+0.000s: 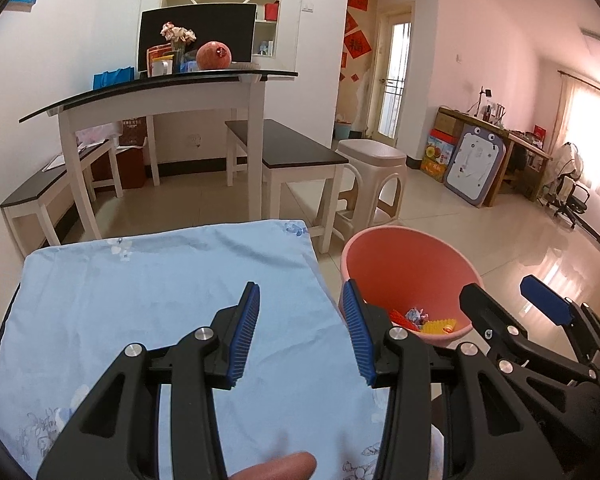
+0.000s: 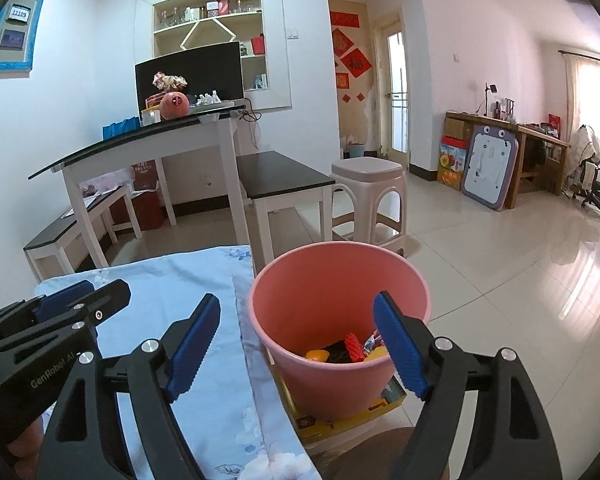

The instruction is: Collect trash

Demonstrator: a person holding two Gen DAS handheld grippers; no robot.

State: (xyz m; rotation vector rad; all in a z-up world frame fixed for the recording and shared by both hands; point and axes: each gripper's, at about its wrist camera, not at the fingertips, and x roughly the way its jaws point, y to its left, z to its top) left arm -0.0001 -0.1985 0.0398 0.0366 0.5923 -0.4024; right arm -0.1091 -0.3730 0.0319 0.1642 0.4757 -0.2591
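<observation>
A pink bin (image 1: pixel 410 264) (image 2: pixel 336 280) stands on a yellow box to the right of a surface covered with light blue floral cloth (image 1: pixel 160 300) (image 2: pixel 212 360). Several pieces of trash (image 1: pixel 424 320) (image 2: pixel 350 350), red, yellow and orange, lie at its bottom. My left gripper (image 1: pixel 302 300) is open and empty above the cloth's right part. My right gripper (image 2: pixel 298 312) is open and empty over the bin's near rim. Each gripper shows in the other's view: the right one (image 1: pixel 512 304), the left one (image 2: pixel 84 296).
A white dining table (image 1: pixel 160 96) with a monitor, flowers and a pomelo stands behind, with dark-topped benches (image 1: pixel 292 148) and a beige plastic stool (image 1: pixel 374 168) beside it. Tiled floor (image 2: pixel 500 280) stretches right toward a desk and office chair.
</observation>
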